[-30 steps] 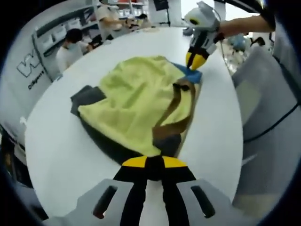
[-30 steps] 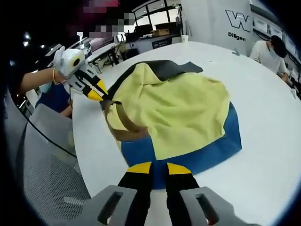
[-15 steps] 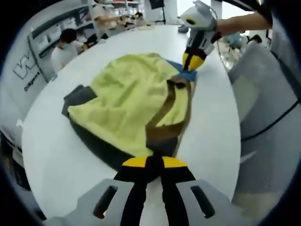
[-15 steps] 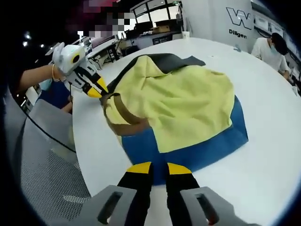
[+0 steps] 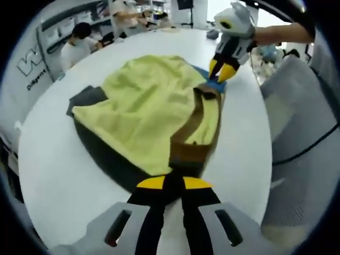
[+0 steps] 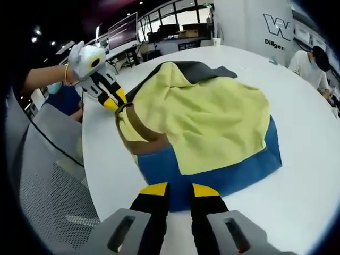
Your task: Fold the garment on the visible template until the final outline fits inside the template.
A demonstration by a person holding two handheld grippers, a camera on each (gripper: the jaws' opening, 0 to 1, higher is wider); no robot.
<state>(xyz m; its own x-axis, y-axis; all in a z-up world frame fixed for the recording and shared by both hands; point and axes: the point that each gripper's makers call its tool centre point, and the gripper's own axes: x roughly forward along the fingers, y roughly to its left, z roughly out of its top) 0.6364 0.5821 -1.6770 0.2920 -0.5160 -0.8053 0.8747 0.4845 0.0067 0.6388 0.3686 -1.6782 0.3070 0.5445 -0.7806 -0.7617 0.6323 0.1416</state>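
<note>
A yellow-green garment with blue, dark grey and brown parts lies spread on the round white table. My left gripper is shut on its dark near edge beside the brown strap. In the right gripper view, the left gripper pinches the far end of that strap. My right gripper stands at the blue hem of the garment, its jaws a little apart. From the left gripper view the right gripper shows its two yellow tips spread over the blue corner.
A grey mesh chair stands close to the table's edge, and the chair also appears in the right gripper view. A seated person works at the back. Bare table surrounds the garment.
The right gripper's tips, together before, now stand slightly apart on the blue corner. Both views have shifted a little with the hands. The garment lies much as before.
</note>
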